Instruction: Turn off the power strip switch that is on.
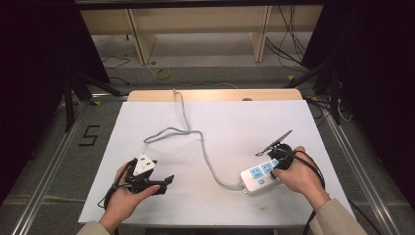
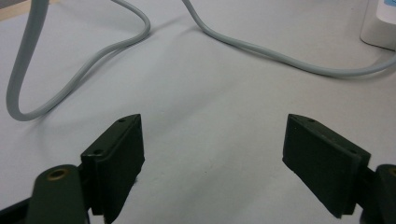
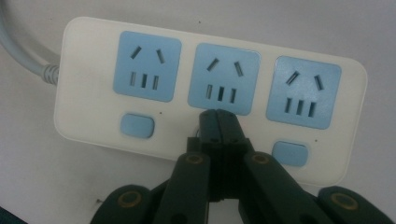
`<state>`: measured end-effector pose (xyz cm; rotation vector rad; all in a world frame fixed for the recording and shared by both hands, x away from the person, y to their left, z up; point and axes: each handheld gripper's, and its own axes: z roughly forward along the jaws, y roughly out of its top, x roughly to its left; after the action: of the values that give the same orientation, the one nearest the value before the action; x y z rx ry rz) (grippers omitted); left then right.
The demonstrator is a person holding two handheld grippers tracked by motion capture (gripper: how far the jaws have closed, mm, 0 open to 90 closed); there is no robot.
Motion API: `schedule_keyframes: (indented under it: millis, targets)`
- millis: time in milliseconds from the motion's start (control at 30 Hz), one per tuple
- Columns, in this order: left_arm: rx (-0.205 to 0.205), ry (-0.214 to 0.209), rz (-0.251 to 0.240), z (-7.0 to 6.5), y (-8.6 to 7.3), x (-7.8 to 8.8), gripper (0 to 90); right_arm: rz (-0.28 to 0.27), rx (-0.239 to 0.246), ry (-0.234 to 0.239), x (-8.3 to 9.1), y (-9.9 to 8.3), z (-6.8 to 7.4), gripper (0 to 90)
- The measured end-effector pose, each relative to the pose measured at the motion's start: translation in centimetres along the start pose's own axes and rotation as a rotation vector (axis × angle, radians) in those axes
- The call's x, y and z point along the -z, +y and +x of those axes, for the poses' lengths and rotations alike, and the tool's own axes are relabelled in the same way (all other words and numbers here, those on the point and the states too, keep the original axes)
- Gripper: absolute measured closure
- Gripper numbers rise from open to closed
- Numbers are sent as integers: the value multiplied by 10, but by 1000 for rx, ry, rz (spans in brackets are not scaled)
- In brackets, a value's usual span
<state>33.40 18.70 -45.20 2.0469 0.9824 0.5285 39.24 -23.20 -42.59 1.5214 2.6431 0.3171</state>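
Right now your right hand-held gripper [image 3: 218,116], jaws pressed together and holding nothing, bears on the white power strip [image 3: 88,126] near its middle switch; the strip lies on the surface [image 1: 161,205] at your right. It's probably light, rigid, smooth plastic, so clamp across its narrow sides. Expect its stiff grey cord [image 1: 198,139] to tug. Your left hand-held gripper [image 2: 212,154] stands apart, empty.

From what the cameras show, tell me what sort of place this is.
Probably a lab or workshop set up for recording handling tasks. A table under a plain white sheet stands inside a metal frame, loose cables lie on the floor behind, and a tape mark is stuck beside the table.
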Motion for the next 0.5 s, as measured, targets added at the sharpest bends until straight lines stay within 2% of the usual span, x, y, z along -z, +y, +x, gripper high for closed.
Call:
schedule_keyframes:
  millis: [500]
  targets:
    - [-1, -1, 0, 0, 0, 0, 200, -25, 6, -2, 5, 0, 0, 900]
